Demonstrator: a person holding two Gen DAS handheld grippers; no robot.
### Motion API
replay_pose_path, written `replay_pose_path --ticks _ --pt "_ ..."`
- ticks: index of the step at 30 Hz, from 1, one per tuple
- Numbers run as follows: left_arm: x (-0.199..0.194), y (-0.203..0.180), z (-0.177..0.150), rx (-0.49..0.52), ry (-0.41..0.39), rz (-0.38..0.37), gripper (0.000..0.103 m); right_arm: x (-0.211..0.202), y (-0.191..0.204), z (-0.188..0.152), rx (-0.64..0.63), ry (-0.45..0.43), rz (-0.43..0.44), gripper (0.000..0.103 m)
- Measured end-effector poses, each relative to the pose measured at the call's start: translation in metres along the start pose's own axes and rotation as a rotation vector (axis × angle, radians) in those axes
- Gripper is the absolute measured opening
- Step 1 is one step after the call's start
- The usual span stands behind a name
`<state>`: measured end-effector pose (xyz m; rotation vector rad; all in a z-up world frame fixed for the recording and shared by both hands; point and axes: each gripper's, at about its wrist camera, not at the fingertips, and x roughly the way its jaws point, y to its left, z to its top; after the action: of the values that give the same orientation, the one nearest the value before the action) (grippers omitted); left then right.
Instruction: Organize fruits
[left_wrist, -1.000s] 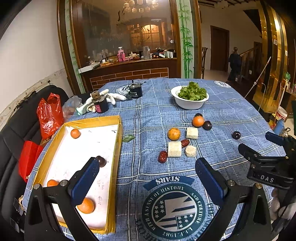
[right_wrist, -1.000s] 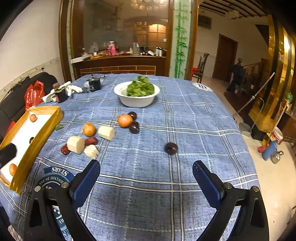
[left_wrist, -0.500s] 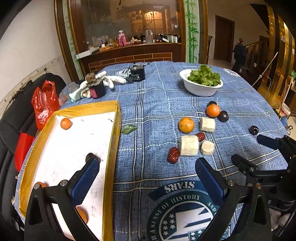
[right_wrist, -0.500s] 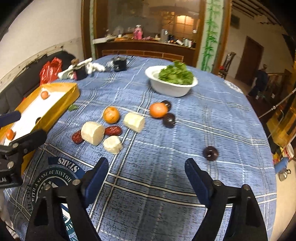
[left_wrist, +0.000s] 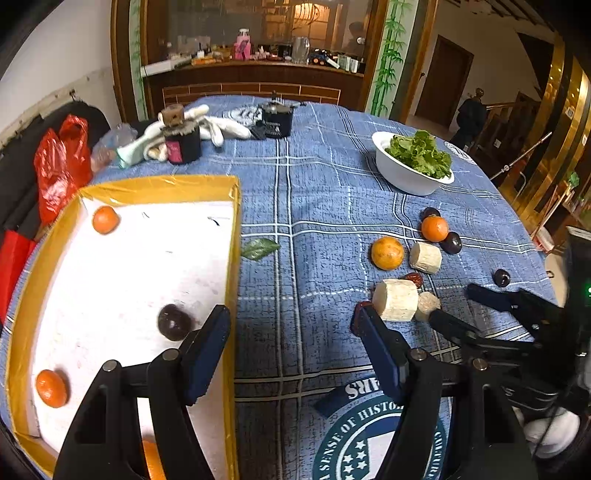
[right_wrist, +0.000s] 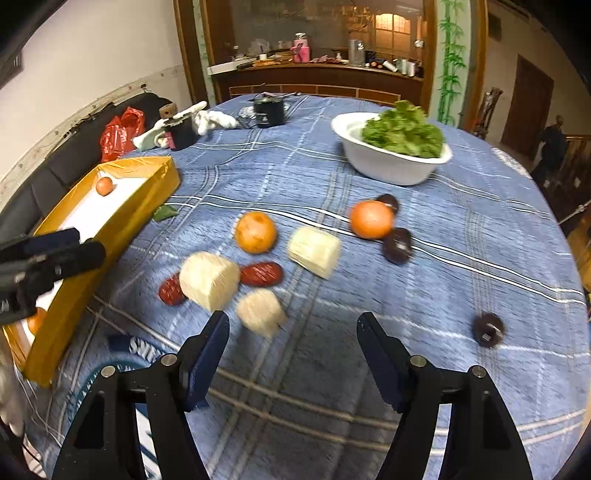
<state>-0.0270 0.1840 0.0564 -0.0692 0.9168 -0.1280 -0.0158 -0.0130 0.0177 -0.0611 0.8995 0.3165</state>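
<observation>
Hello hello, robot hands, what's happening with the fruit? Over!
Left gripper and right gripper both closing, nothing between the fingers. Oranges and a dark fruit in the yellow tray; more fruit loose on the cloth. Nothing blocking.

Room beyond the jaws: wooden counter (left_wrist: 255, 74) crowded with bottles, backed by glazed panel (right_wrist: 314, 22) reflecting warm lamps. Bamboo-painted pillar (left_wrist: 388, 55) right of it. White wall (right_wrist: 92, 55) to the left; brown door (left_wrist: 443, 81), gold-trimmed panelling (left_wrist: 561, 110) far right.
</observation>
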Motion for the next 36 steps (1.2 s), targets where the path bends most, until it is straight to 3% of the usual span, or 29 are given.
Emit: replay_pose_path --ticks 2,12,13,14,16,25,36 --pt "0.002 0.002 0.001 -0.016 0.009 -0.015 0.071 0.012 0.003 0.005 0.0 0.022 0.018 0.059" --pt "0.018 -0.004 0.009 -0.041 0.067 -0.096 0.071 0.023 0.001 0.008 0.033 0.017 0.094 0.058" --pt "0.02 -0.005 0.01 -0.045 0.071 -0.101 0.071 0.024 0.0 0.008 0.041 0.018 0.105 0.056" --pt "0.022 -0.007 0.011 -0.046 0.075 -0.104 0.071 0.024 -0.001 0.007 0.05 0.02 0.14 0.043" --pt "0.025 -0.011 0.013 -0.037 0.079 -0.1 0.071 0.025 -0.004 0.006 0.083 0.027 0.213 0.033" --pt "0.054 -0.05 0.016 0.085 0.121 -0.075 0.072 0.014 -0.022 0.001 0.145 0.013 0.193 0.033" --pt "0.06 -0.076 0.021 0.192 0.089 -0.038 0.077 0.012 -0.049 0.002 0.239 0.006 0.179 0.032"
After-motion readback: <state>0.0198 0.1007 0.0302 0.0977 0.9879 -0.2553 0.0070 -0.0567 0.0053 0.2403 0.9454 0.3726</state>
